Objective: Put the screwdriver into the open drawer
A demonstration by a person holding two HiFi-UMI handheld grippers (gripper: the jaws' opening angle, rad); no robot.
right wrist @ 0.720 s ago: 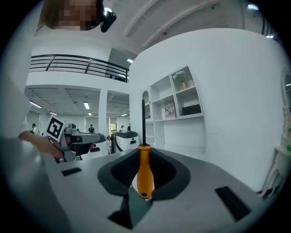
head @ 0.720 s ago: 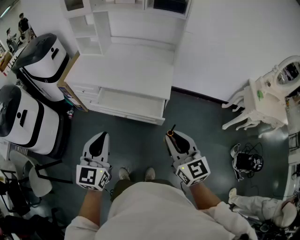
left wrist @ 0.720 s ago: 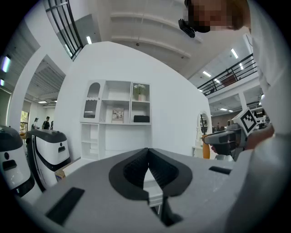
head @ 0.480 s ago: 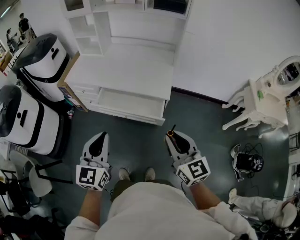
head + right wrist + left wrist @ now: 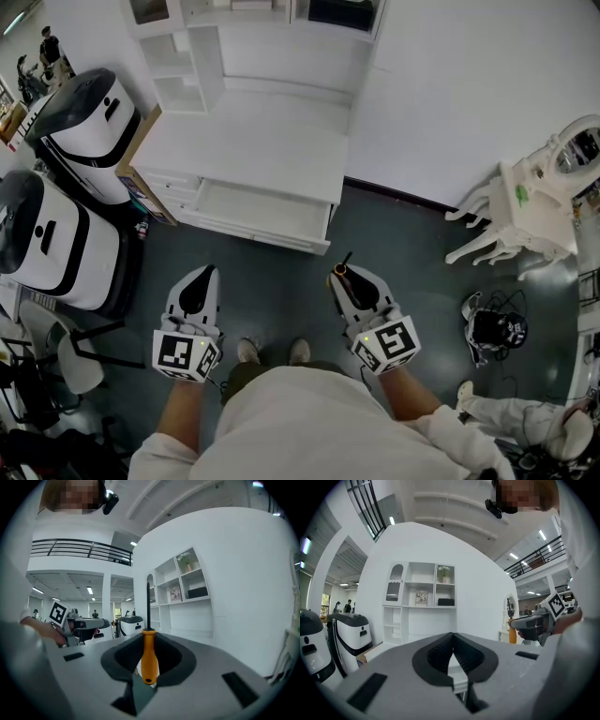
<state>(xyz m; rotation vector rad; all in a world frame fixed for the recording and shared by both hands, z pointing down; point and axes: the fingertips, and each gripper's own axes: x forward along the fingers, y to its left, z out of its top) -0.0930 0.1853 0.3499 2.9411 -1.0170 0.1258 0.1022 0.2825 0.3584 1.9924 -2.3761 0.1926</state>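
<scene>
My right gripper (image 5: 343,273) (image 5: 149,660) is shut on a screwdriver (image 5: 149,658) with an orange handle; its black shaft stands upright above the jaws. In the head view only the screwdriver's (image 5: 342,262) top shows at the gripper's front. The open white drawer (image 5: 261,212) sticks out of a white desk (image 5: 246,141), ahead and a little left of this gripper. My left gripper (image 5: 199,278) (image 5: 453,656) is shut with nothing between its jaws, level and short of the drawer's left end.
Two white and black machines (image 5: 77,122) stand left of the desk, with a cardboard box (image 5: 141,178) between. A white dressing table (image 5: 539,202) stands at the right, and a helmet with cables (image 5: 492,325) lies on the dark floor. White shelving (image 5: 178,56) rises behind the desk.
</scene>
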